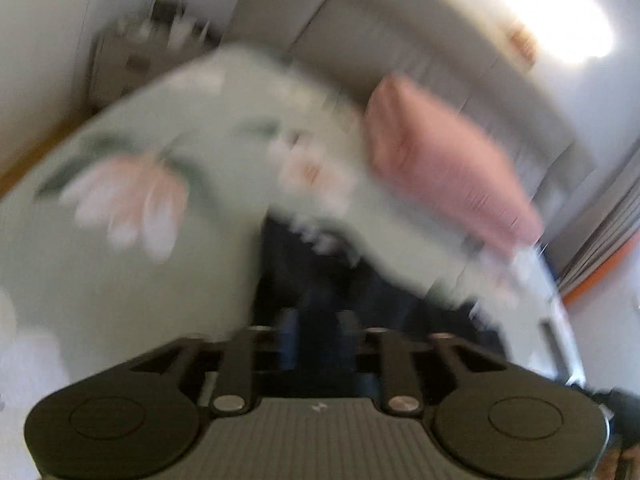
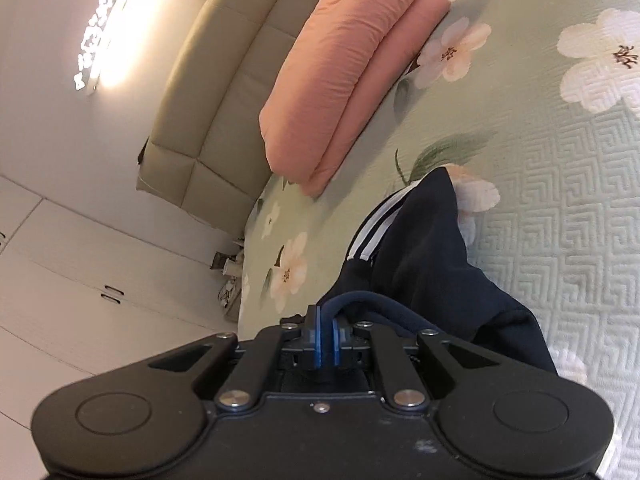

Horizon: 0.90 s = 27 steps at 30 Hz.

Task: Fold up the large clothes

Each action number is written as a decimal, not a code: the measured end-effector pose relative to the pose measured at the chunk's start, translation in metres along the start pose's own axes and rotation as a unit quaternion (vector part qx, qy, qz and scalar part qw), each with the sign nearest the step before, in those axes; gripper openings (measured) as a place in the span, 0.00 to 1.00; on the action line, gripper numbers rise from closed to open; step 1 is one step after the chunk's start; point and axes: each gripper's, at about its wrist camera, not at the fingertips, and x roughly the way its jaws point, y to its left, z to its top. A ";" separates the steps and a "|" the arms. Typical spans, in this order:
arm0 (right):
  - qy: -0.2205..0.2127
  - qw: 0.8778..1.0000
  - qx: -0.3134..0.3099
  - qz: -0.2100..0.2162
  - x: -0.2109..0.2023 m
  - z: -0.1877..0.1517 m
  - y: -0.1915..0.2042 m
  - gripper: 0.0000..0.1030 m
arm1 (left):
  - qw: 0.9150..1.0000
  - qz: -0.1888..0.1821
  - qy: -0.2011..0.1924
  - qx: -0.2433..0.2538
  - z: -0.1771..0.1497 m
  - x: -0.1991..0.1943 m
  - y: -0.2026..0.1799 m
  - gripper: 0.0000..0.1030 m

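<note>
**Ana:** Garment (image 2: 436,280) first: what was it, and where did it lie?

**Ben:** Dark navy, with white stripes down one side seam, most likely track trousers or a jacket. It lay stretched across the bed (image 2: 560,240), one end trailing towards the pink pillows (image 2: 344,76), the near end lifted off the cover.

**Ana:** How would it handle?

**Ben:** Soft and limp, I judged, light enough for one hand but sure to sag and twist wherever it went unsupported. Nothing fragile. The smooth knit might slide on itself, so thick edges such as a hem, waistband or cord looked the safest places to take hold.

**Ana:** And the grip?

**Ben:** The right hand-held gripper (image 2: 326,344) was clamped tight on a navy cord or rolled edge of the cloth, which looped out just above its blue pads (image 2: 318,344). The left hand-held gripper (image 1: 316,328) had its jaws parted. Dark cloth lay right in front of them, but blur hid whether any sat between the fingers.

**Ana:** The surface?

**Ben:** A quilted pale-green bedspread with big white flowers, textured enough to grip the cloth a little. Padded beige headboard (image 2: 208,112), white cupboards (image 2: 80,280) alongside, a bright wall light (image 2: 100,28).
</note>
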 end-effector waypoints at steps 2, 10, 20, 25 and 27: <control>0.003 1.000 -0.016 -0.002 0.003 -0.001 0.000 0.09 | 0.999 0.004 0.037 -0.012 -0.006 0.016 0.008 0.45; 0.012 0.998 -0.061 -0.005 -0.002 -0.003 0.005 0.09 | 0.998 -0.050 0.039 0.020 0.001 0.047 -0.006 0.77; 0.014 0.999 -0.048 -0.005 0.001 0.000 -0.006 0.09 | 0.993 -0.042 0.066 0.090 0.005 0.083 -0.007 0.73; 0.007 0.999 -0.033 0.001 0.000 0.002 -0.008 0.09 | 0.999 -0.029 0.005 0.024 0.003 0.082 0.008 0.05; 0.001 1.000 -0.026 0.017 -0.004 0.004 -0.007 0.09 | 0.998 -0.038 -0.055 0.012 0.012 0.060 0.005 0.05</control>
